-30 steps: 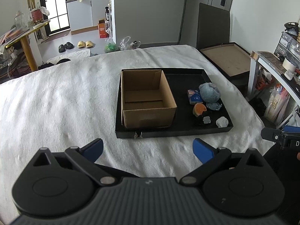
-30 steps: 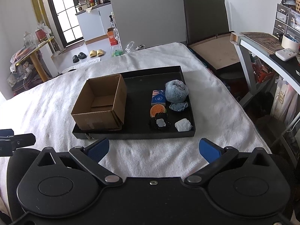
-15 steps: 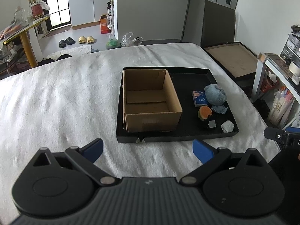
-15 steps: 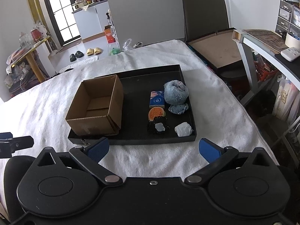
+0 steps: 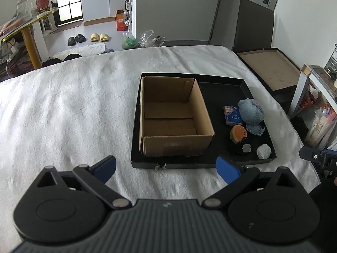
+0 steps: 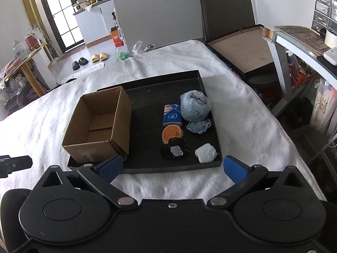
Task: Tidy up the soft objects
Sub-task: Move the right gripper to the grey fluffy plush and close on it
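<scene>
A black tray [image 5: 223, 78] [image 6: 147, 167] lies on the white cloth. An open empty cardboard box [image 5: 174, 116] [image 6: 99, 126] stands in its left half. To its right lie a fluffy blue ball [image 5: 250, 111] [image 6: 194, 106], a blue packet [image 5: 232, 116] [image 6: 171, 115], a small blue pad [image 6: 198, 125], an orange round piece [image 5: 238, 133] [image 6: 170, 133], a black piece with a grey square [image 6: 175, 150] and a white lump [image 5: 263, 151] [image 6: 205, 152]. My left gripper [image 5: 166, 168] and right gripper [image 6: 171, 166] are open and empty, just before the tray's near edge.
The white cloth [image 5: 63, 105] covers a wide surface. A brown-lined black frame [image 5: 269, 69] [image 6: 238, 48] leans at the far right. A desk with drawers [image 6: 305, 33] stands to the right. Shoes and bags lie on the floor behind.
Both grippers have moved forward toward the tray, which now appears larger and nearer. Both stay open and empty.
</scene>
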Demonstrator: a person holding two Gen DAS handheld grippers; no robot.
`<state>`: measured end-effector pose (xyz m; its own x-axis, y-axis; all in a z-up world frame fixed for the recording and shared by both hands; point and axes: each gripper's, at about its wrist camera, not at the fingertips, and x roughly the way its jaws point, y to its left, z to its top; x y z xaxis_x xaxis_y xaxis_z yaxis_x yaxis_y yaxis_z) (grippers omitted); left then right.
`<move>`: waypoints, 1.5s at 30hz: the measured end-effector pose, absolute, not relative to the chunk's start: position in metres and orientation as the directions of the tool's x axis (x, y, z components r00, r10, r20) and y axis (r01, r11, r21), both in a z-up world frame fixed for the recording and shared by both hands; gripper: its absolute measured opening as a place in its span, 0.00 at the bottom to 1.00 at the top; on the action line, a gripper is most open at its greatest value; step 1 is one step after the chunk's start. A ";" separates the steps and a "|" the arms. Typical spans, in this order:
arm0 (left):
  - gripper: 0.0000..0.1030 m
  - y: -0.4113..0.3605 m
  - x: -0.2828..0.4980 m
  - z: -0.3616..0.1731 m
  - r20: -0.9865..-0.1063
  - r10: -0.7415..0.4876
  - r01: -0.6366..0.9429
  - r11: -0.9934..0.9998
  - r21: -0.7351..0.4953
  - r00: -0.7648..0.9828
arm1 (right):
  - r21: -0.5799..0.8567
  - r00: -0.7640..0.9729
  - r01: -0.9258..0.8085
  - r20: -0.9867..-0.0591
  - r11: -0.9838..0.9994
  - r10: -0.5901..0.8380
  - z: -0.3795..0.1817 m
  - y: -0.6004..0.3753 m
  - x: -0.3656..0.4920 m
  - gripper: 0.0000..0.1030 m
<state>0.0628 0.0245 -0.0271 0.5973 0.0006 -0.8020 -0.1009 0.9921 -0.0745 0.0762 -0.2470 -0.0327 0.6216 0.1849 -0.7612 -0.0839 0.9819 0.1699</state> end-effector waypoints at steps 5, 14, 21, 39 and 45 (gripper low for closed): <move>0.98 0.027 0.078 -0.034 -0.813 0.010 -0.111 0.992 -0.068 0.583 | 0.178 0.613 -0.076 -0.768 0.981 0.187 -0.040 -0.247 0.089 1.00; 0.96 0.030 0.107 -0.049 -0.832 0.023 -0.125 0.991 -0.056 0.554 | 0.184 0.604 -0.031 -0.779 0.982 0.165 -0.054 -0.254 0.116 0.92; 0.95 0.033 0.126 -0.062 -0.843 0.038 -0.153 0.987 -0.053 0.536 | 0.188 0.591 -0.010 -0.791 0.982 0.157 -0.068 -0.258 0.136 0.88; 0.76 0.053 0.179 -0.094 -0.866 0.118 -0.244 0.970 -0.005 0.486 | 0.204 0.544 0.015 -0.823 0.979 0.163 -0.106 -0.261 0.201 0.83; 0.68 0.056 0.199 -0.106 -0.871 0.149 -0.269 0.963 0.020 0.468 | 0.178 0.544 0.001 -0.826 0.984 0.149 -0.113 -0.260 0.224 0.84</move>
<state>0.1992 0.0561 -0.1055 0.4680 0.1492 -0.8710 -0.2693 0.9628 0.0202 0.2238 -0.2596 -0.1133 0.5439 0.1488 -0.8258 0.0005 0.9841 0.1776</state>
